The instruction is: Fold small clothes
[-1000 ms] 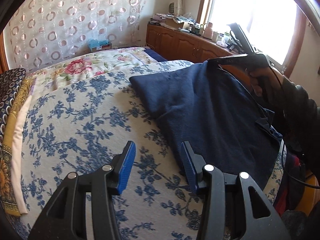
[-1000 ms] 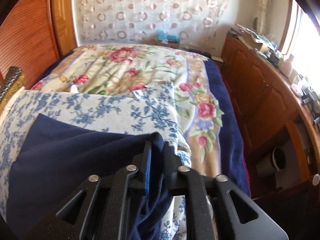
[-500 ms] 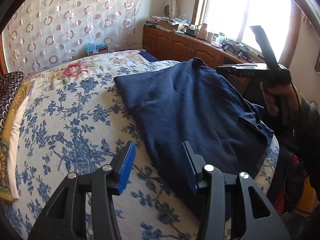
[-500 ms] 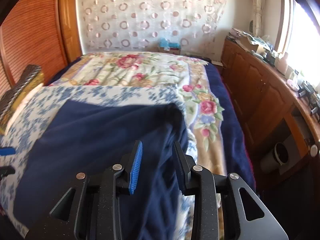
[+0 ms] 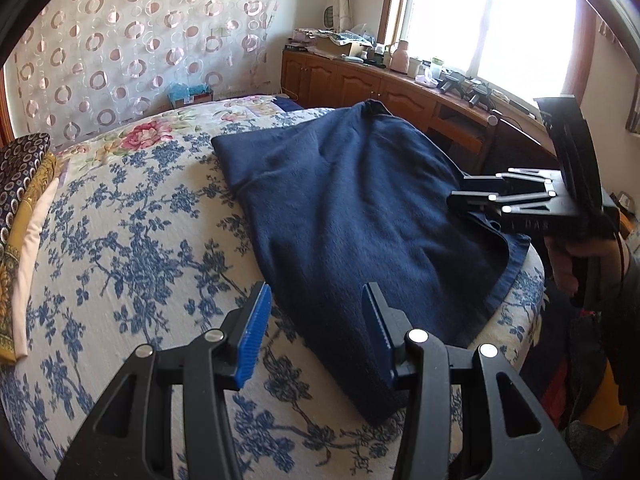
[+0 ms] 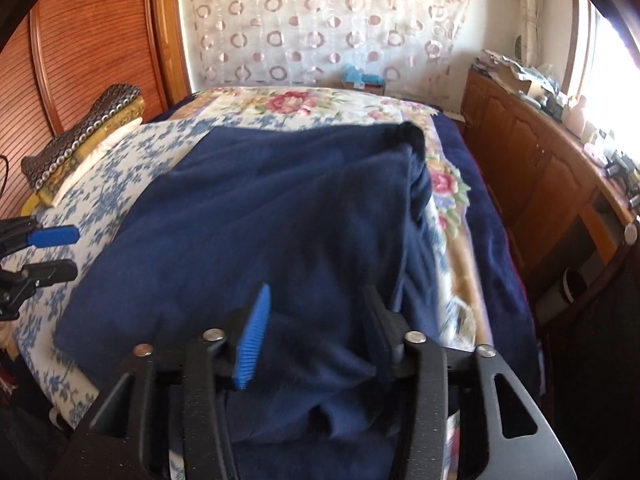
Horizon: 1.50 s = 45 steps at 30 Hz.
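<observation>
A dark blue garment [image 5: 352, 220] lies spread on the blue-and-white floral blanket [image 5: 120, 240] of the bed. My left gripper [image 5: 316, 332] hovers open over the garment's near left corner, and nothing is pinched between its pads. In the right wrist view the same garment [image 6: 260, 220] fills the middle. My right gripper [image 6: 316, 332] is above its rumpled near edge with its jaws opening. Cloth lies under the gap, but the pads do not press on it. Each gripper shows in the other's view: the right gripper [image 5: 456, 200] at the garment's right side, the left gripper [image 6: 60, 254] at the left edge.
A stack of patterned pillows [image 6: 80, 128] lies at the bed's left by a wooden headboard [image 6: 80, 52]. A wooden cabinet [image 6: 540, 168] with clutter on top runs under the window on the right. A rose-patterned quilt [image 5: 152, 136] covers the far bed. A person's hand [image 5: 564, 256] holds the right gripper.
The right gripper has let go of the garment's edge, opened, and drawn back and down to the near right side. The cloth has dropped onto the bed. The left gripper shifted slightly toward the garment.
</observation>
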{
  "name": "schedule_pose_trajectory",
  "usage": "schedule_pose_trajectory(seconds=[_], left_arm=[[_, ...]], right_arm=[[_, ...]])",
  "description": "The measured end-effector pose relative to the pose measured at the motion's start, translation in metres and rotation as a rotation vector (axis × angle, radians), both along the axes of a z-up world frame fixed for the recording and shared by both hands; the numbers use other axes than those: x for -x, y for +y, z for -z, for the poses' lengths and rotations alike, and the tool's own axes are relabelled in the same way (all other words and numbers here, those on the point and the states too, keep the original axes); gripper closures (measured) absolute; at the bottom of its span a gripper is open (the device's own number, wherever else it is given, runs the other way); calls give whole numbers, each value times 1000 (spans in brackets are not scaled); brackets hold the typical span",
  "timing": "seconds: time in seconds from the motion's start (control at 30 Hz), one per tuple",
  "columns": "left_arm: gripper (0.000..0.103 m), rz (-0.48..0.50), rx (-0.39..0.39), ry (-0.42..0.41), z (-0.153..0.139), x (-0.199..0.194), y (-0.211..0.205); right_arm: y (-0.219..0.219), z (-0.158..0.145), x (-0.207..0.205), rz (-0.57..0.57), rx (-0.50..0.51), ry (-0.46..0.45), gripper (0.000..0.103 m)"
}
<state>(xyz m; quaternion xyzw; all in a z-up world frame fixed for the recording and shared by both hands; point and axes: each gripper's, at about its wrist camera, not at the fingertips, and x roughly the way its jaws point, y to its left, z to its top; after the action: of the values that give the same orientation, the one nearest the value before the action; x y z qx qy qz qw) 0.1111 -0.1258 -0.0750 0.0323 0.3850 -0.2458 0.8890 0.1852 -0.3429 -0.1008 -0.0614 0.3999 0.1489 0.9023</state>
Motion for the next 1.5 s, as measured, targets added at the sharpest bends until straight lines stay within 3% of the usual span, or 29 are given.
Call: schedule_pose_trajectory(seconds=[0.2, 0.23, 0.3, 0.57, 0.77, 0.83, 0.9, 1.07, 1.2, 1.5], left_arm=[[57, 27, -6, 28, 10, 13, -3], [57, 28, -11, 31, 11, 14, -4], [57, 34, -10, 35, 10, 15, -4], [57, 35, 3, 29, 6, 25, -5], [57, 42, -1, 33, 8, 26, -8], [57, 45, -5, 37, 10, 27, -10], [57, 47, -8, 41, 12, 27, -12], [57, 49, -8, 55, 16, 26, -14], [57, 50, -5, 65, 19, 26, -14], [58, 65, 15, 98, 26, 26, -17]], right_arm=[[1, 20, 19, 0, 18, 32, 56], [-3, 20, 22, 1, 10, 32, 64], [-12, 17, 30, -5, -15, 26, 90], [-50, -8, 71, 112, -69, -96, 96], [-63, 0, 84, 143, -73, -83, 95], [-63, 2, 83, 154, -73, -78, 87], [-65, 3, 82, 186, -52, -86, 67], [-76, 5, 76, 225, -76, -85, 64], [-76, 18, 73, 223, -60, -44, 57], [-72, 27, 72, 204, -58, -11, 56]])
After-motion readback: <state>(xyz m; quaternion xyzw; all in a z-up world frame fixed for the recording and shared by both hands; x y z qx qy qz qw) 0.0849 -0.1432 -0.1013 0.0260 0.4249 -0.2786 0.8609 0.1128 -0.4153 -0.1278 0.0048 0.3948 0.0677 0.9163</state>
